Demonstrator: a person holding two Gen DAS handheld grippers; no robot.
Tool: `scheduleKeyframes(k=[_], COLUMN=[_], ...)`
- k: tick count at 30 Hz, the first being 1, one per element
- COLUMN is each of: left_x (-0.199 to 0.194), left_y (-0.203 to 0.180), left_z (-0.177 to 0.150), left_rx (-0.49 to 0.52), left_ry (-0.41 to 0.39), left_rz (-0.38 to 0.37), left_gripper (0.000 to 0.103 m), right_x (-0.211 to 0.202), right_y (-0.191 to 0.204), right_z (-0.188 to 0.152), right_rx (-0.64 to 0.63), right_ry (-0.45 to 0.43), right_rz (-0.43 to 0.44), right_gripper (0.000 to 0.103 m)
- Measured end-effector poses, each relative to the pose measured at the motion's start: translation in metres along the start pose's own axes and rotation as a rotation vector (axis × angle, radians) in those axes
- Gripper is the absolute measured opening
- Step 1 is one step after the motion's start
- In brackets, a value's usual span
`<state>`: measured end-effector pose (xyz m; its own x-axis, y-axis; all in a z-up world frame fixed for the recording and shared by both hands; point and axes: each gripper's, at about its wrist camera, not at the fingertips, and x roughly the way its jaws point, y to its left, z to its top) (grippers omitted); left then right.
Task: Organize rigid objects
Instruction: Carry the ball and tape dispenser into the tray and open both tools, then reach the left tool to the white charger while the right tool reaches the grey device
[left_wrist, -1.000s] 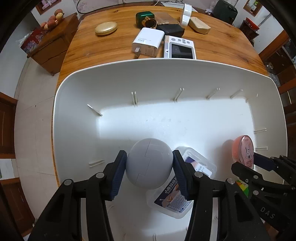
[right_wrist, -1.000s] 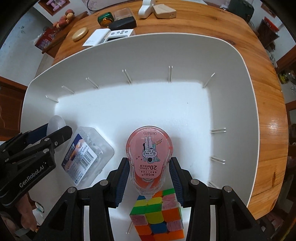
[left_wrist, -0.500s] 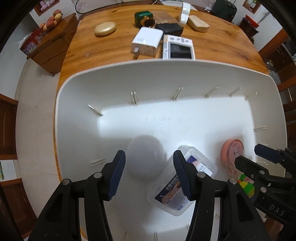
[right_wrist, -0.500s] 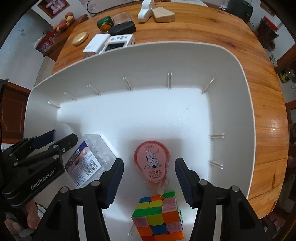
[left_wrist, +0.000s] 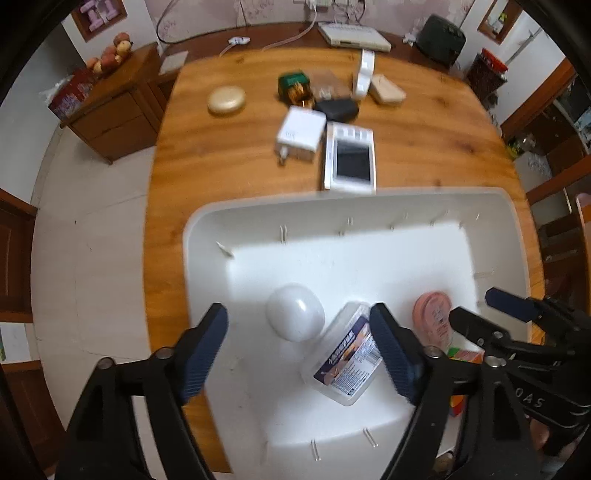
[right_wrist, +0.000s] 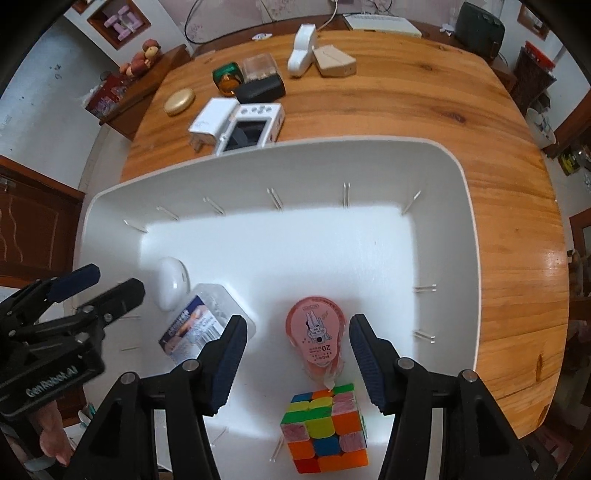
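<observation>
Left hand-held gripper (left_wrist: 298, 350) wide, apparently empty

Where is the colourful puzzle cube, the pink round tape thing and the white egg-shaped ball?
colourful puzzle cube (right_wrist: 325, 428), right wrist view, top face.
pink round tape dispenser (right_wrist: 317, 330), right wrist view, printed label.
white egg-shaped ball (left_wrist: 295, 312), left wrist view, rounded top.

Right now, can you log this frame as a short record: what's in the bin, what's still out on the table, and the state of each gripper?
bin: white bin on wooden table
in bin: white egg-shaped case, clear plastic box, pink tape dispenser, puzzle cube
on table: white charger, handheld game console, gold oval case, black case
left gripper: open, just been opening, empty
right gripper: open, empty
</observation>
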<state>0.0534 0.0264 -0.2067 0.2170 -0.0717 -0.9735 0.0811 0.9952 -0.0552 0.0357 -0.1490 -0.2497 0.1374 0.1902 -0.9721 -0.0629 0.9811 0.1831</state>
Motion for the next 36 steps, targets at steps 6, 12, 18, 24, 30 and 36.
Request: scheduleKeyframes(k=[6,12,18,24,30,36], left_x=[-0.040,-0.072,-0.079,-0.049,0.006,0.055], left_y=[0.015,0.022,0.022,0.016,0.016,0.016], left_z=[0.032,0.076,0.120,0.154,0.174,0.178], left_rx=[-0.027,-0.022,0.009,0.049,0.065,0.047], left_ry=[-0.096,-0.203,-0.257,-0.218,-0.085,0.030], left_rz=[-0.022,-0.009,0.036,0.054,0.018,0.007], left_gripper=[0.088,0.098,0.100,0.101,0.102,0.102], right_x=[-0.022,-0.049,-0.078,-0.088,-0.065,-0.040], right_y=[0.003,0.008,0.017,0.022,0.021,0.015], right_z=[0.012,0.036,0.070,0.104,0.130,0.139], right_rx=[-0.009,-0.016,-0.050,-0.044,-0.026,0.002], right_ry=[-0.047,-0.092,-0.164,-0.218,-0.180,-0.132], right_rz=[0.035,0.049,0.045,0.047,0.061,0.073], right_gripper=[0.060,0.066,0.070,0.077,0.077,0.077])
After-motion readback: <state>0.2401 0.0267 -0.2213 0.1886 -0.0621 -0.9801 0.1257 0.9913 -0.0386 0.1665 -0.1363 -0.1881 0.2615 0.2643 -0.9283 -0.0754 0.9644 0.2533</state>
